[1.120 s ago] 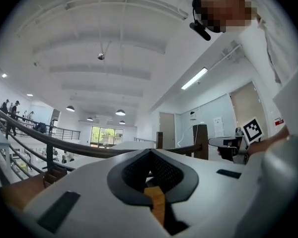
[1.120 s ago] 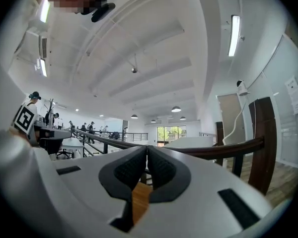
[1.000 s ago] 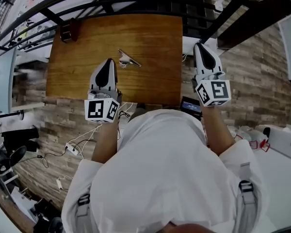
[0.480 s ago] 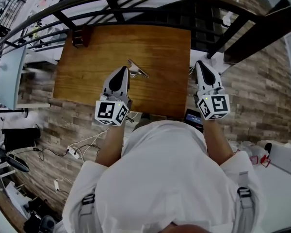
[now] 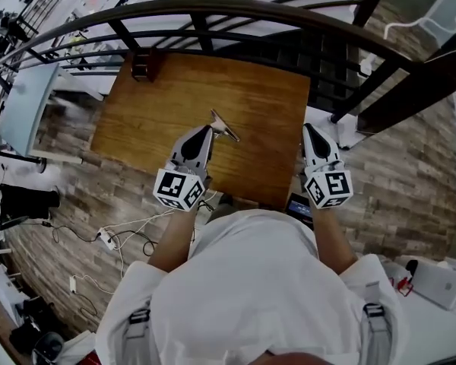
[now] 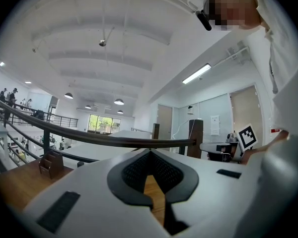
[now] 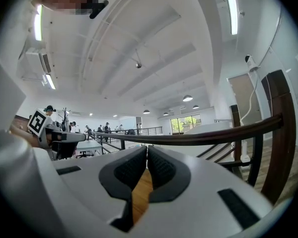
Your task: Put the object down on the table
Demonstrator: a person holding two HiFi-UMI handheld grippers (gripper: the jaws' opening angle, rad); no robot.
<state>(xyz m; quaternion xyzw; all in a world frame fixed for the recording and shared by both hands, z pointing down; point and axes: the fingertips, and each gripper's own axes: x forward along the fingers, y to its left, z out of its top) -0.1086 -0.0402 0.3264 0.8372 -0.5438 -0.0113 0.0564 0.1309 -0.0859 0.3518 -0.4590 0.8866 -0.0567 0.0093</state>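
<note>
A small thin metal object (image 5: 225, 126) lies flat on the wooden table (image 5: 175, 105), near its middle. My left gripper (image 5: 206, 130) hangs over the table's near part, its tip just left of the object; whether they touch is unclear. Its jaws are shut with nothing between them, as the left gripper view (image 6: 150, 153) shows. My right gripper (image 5: 308, 130) hovers by the table's right edge, away from the object. In the right gripper view (image 7: 146, 151) its pads stand together and hold nothing.
A small dark wooden holder (image 5: 144, 65) stands at the table's far left corner, also seen in the left gripper view (image 6: 50, 163). A dark curved railing (image 5: 235, 10) runs just beyond the table. Cables and a power strip (image 5: 110, 238) lie on the floor at the left.
The left gripper has closed in on the metal object, its tip now right beside it. The head view has shifted, so the table sits lower in the picture. Both grippers stay shut.
</note>
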